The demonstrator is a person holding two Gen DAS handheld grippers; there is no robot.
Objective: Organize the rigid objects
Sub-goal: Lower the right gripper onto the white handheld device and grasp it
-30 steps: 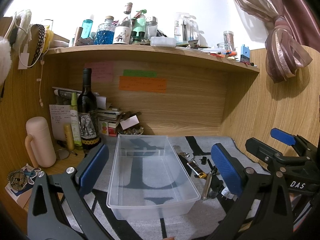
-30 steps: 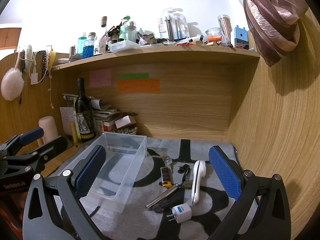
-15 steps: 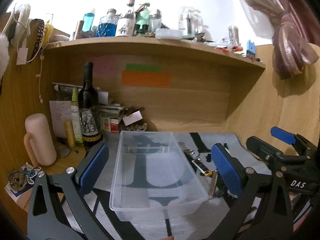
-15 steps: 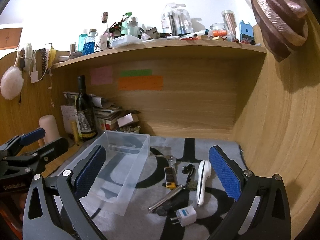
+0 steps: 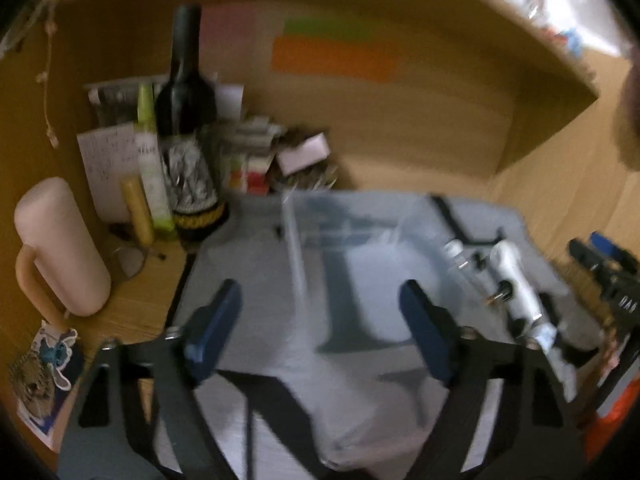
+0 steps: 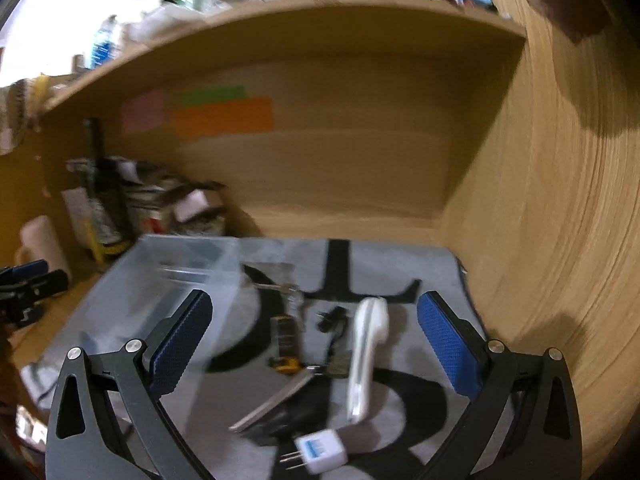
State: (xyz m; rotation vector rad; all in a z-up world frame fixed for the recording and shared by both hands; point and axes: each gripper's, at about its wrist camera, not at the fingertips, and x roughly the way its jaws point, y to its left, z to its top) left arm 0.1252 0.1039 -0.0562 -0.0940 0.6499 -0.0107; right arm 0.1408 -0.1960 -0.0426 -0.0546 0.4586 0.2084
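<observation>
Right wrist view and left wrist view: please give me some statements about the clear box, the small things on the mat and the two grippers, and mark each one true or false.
1. The clear plastic box is empty. True.
2. The white plug adapter lies inside the box. False: it lies on the grey mat, outside the box.
3. The right gripper is open and holds nothing. True.
4. The white handle-shaped device stands upright. False: it lies flat on the mat.
5. The left gripper is shut on the wine bottle. False: its jaws have just been closing, but nothing is pressed between them.
</observation>
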